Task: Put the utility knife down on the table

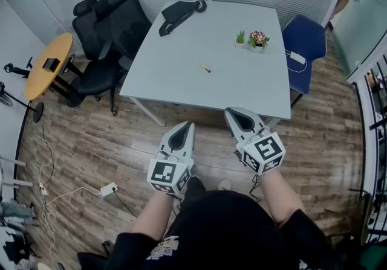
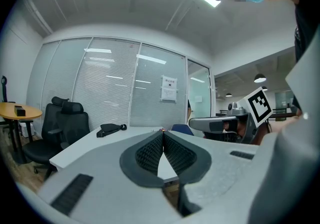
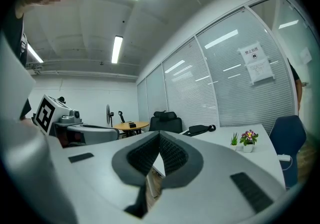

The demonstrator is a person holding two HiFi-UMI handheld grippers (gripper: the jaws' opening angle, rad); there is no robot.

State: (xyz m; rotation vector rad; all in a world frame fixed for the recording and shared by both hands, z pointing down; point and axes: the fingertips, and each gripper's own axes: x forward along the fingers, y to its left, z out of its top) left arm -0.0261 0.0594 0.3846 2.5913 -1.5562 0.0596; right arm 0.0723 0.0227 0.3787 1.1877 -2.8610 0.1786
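Both pairs of jaws are sitting pressed together, ribbed pads meeting at the tips with nothing between them. The person is holding the left gripper (image 1: 187, 125) and the right gripper (image 1: 233, 112) low in front of their body, side by side, over the wooden floor (image 1: 91, 142) just short of the table's near edge. In the left gripper view, the left gripper (image 2: 162, 133) is pointing across the tabletop toward a glass wall with blinds, and its dark pads are closing to a thin seam. The right gripper view is showing the same closed seam on the right gripper (image 3: 159, 136).

Out on the white table (image 1: 181, 81), the utility knife (image 1: 205, 67) is lying flat near the middle, a small yellow sliver, well apart from both grippers and touching nothing else. A black bag (image 1: 178, 14) is resting at the table's far left corner. Two small potted plants (image 1: 253, 39) are standing toward the far right. A blue chair (image 1: 304, 39) is sitting at the table's right side with a white adapter (image 1: 297, 57) on its seat. Black office chairs (image 1: 109, 27) are crowding the table's left side, beside a round wooden table (image 1: 48, 64).
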